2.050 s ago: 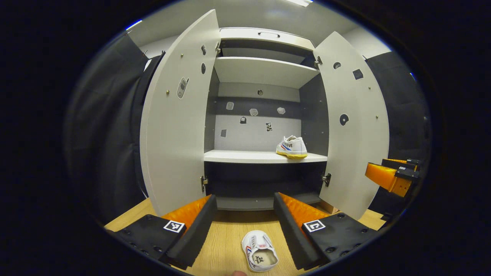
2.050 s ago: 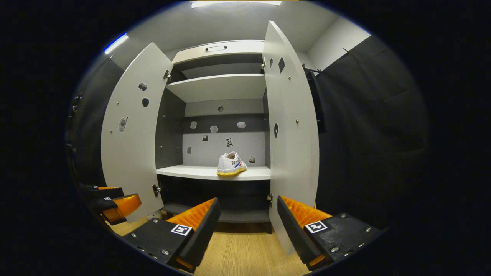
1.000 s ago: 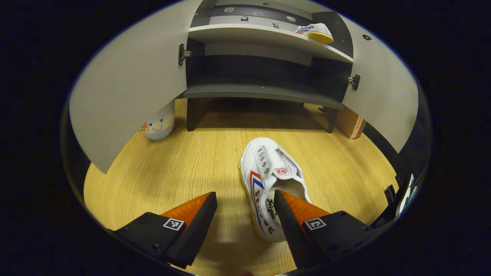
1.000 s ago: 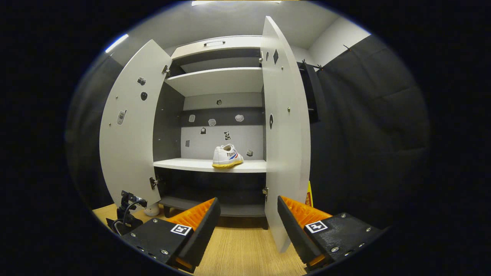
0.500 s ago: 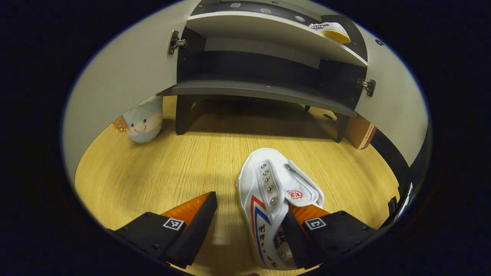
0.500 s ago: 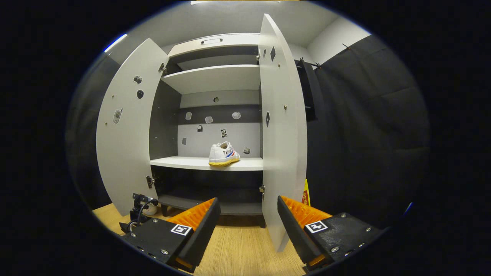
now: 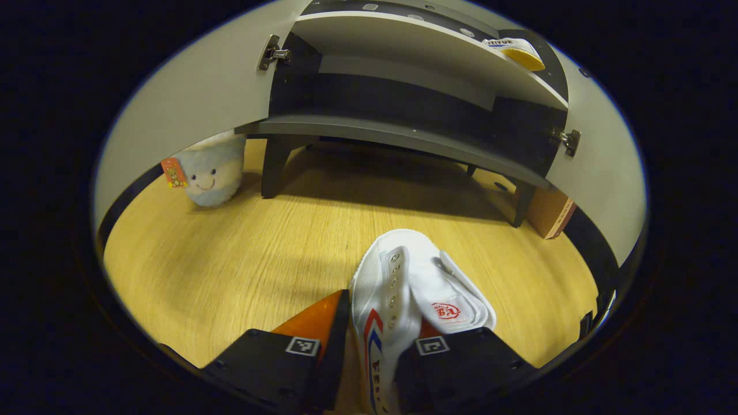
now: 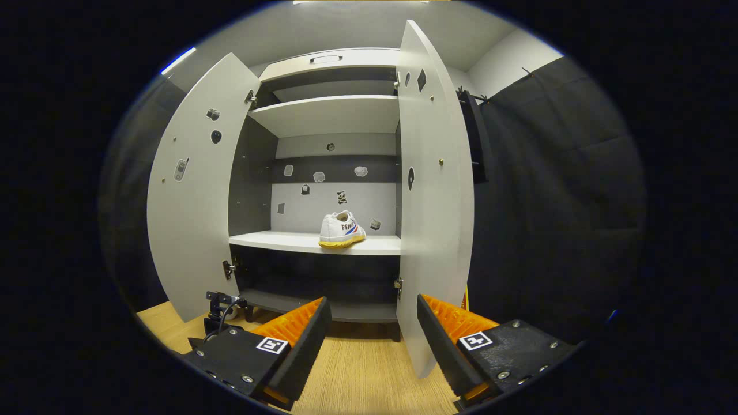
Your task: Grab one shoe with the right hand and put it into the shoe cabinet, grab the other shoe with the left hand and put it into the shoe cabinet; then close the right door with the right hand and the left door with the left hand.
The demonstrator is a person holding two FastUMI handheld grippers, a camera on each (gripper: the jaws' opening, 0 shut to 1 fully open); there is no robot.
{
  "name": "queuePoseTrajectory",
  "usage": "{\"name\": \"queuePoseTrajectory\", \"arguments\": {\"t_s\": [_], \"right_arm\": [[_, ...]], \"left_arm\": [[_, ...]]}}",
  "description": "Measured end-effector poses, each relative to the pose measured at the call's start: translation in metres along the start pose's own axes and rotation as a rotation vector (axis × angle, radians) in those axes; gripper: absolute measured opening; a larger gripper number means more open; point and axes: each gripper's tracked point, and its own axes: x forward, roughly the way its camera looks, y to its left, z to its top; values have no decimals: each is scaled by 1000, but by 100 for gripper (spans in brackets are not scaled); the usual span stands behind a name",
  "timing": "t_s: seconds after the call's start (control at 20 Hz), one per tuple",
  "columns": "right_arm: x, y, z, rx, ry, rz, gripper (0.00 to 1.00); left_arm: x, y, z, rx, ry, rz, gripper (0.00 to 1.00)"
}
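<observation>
Gripping the white shoe (image 7: 403,300) on the wooden floor (image 7: 242,253) in front of the shoe cabinet (image 8: 323,150), the left tool (image 7: 377,360) has both fingers pressed against the shoe's sides. The other shoe (image 8: 342,229) sits on the cabinet's middle shelf (image 8: 288,242). Both cabinet doors stand wide. The right tool (image 8: 369,340) hangs released before the cabinet, holding nothing. A plush toy (image 7: 210,167) rests beside the cabinet's leg.
</observation>
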Motion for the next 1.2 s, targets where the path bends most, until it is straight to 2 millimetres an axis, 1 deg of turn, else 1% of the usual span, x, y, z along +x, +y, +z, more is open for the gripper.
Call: {"name": "queuePoseTrajectory", "arguments": {"t_s": [0.05,0.15,0.2,0.3,0.4,0.5,0.65,0.75,0.85,0.9,0.95,1.0,1.05,1.15,1.2], "right_arm": [[0,3,1,0,0,7,92],[1,8,1,-4,0,20,92],[0,10,2,-7,-1,26,92],[-1,13,5,-12,-10,34,92],[0,13,6,-23,-17,35,92],[2,16,4,-22,-12,40,92],[5,22,1,-9,-9,51,92],[6,26,2,-4,-11,62,92],[6,31,3,4,-14,77,92],[6,33,3,7,-16,82,92],[6,34,5,9,-19,83,92],[4,34,6,14,-24,84,92],[3,35,7,17,-28,83,92],[1,33,6,25,-30,73,92],[0,33,5,34,-28,72,92]], "left_arm": [[-1,5,-1,5,-4,25,29],[-2,5,0,-17,-16,27,12],[-3,8,-1,-35,-18,29,11],[-18,10,2,-71,-25,36,10],[-48,12,20,-65,-79,55,10],[-87,13,46,-36,-151,72,10],[-147,3,89,-45,-254,54,10],[-176,-9,125,-60,-330,24,10],[-200,-23,166,-40,-408,-10,10],[-214,-26,185,-24,-445,-20,10],[-221,-33,210,-21,-475,-30,10],[-227,-37,226,-35,-491,-42,10],[-233,-38,248,-57,-509,-54,10],[-232,-43,286,-80,-543,-67,10],[-227,-43,307,-70,-555,-57,10]]}}
